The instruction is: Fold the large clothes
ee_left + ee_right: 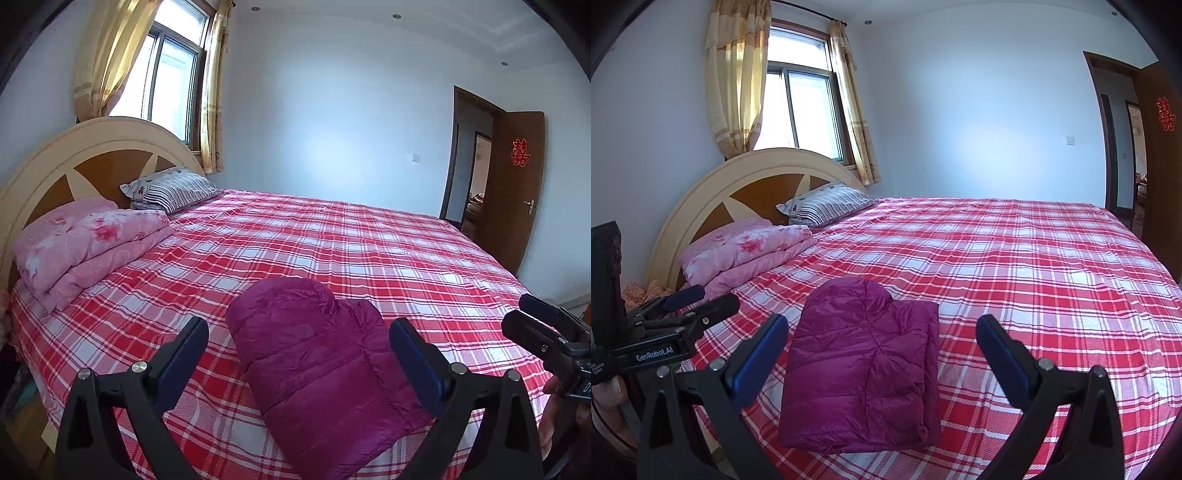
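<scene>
Purple down jacket (864,365) lies folded into a compact bundle, lower centre of frame, on the plaid bed (1034,258); left tool (299,343) and right tool (882,339) both spread wide, holding nothing — fold looks essentially done, little left.

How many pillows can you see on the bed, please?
2: a striped pillow against the headboard, and a pink pillow nearer the camera, partly under the folded pink quilt. More may be hidden.
</scene>
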### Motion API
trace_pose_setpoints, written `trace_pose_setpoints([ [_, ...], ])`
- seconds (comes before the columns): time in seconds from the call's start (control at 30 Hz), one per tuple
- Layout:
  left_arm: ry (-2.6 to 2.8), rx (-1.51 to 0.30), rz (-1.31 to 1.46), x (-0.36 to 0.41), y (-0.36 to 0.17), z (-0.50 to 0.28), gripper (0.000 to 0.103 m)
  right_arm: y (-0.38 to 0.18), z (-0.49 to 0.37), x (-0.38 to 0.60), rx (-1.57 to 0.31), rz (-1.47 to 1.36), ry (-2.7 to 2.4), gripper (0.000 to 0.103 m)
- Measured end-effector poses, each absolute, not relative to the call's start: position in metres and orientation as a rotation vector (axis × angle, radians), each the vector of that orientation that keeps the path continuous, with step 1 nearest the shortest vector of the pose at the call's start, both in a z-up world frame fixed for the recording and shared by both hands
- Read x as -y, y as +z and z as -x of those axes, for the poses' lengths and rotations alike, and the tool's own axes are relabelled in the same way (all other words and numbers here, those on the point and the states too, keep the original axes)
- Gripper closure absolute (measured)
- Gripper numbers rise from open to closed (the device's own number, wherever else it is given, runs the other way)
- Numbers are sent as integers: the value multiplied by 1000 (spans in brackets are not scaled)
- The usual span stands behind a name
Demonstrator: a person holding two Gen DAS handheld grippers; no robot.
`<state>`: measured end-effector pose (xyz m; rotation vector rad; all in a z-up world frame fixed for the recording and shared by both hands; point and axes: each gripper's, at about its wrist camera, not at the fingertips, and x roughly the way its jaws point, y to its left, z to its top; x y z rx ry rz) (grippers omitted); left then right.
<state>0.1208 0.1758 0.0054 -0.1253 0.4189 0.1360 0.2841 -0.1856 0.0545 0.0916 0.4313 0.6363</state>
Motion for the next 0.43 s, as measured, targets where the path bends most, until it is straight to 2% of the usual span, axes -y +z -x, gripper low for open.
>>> trace_pose_setpoints([
  [0.43, 131, -409, 113, -174, -2, -123, 4, 47, -285, 183, -462, -85, 639, 0],
])
